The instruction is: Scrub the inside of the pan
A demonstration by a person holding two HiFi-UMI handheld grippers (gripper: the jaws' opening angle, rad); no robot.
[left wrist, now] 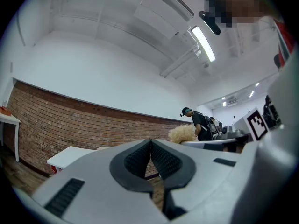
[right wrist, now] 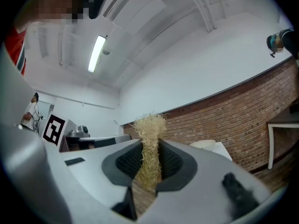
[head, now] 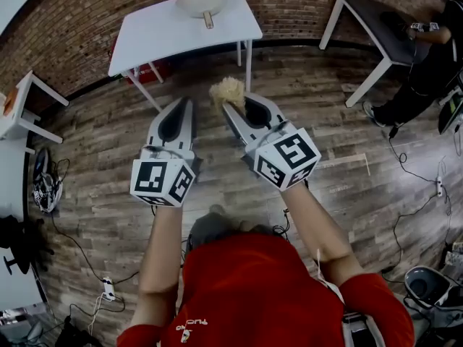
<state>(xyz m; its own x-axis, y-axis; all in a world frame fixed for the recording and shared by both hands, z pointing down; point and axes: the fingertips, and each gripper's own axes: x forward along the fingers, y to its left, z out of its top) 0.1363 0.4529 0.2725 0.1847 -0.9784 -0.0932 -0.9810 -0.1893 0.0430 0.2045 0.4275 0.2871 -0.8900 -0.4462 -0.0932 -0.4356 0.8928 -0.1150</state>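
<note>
The left gripper (head: 187, 104), pale grey moulded plastic with ribbed black rubber pads and a black-and-white marker cube at its rear, has its jaws pressed together with nothing between them, the pads meeting along a thin seam in the left gripper view (left wrist: 150, 146). Just to its right, the right gripper (head: 231, 107), of the same make, is clamped on a scrubber (head: 227, 90), a wiry, straw-coloured tuft of tangled fibres; in the right gripper view (right wrist: 150, 147) the scrubber (right wrist: 150, 134) is squeezed into a narrow strip between the pads and frays out into a loose puff above the jaw tips. Both grippers are held in the air in front of a person in a red shirt (head: 253, 288), side by side and close to each other. The pan (head: 202, 1), round, shallow and cream-coloured with a short handle turned towards the grippers, lies well apart from both of them, straight ahead, on a white table (head: 159, 35) with thin white legs. That table stands against a red brick wall (head: 72, 42), and below the grippers runs a floor of weathered grey-brown planks (head: 325, 121). Far right, a dark table (head: 369, 20) stands by the same wall with another person (head: 427, 71) in dark clothes beside it
</note>
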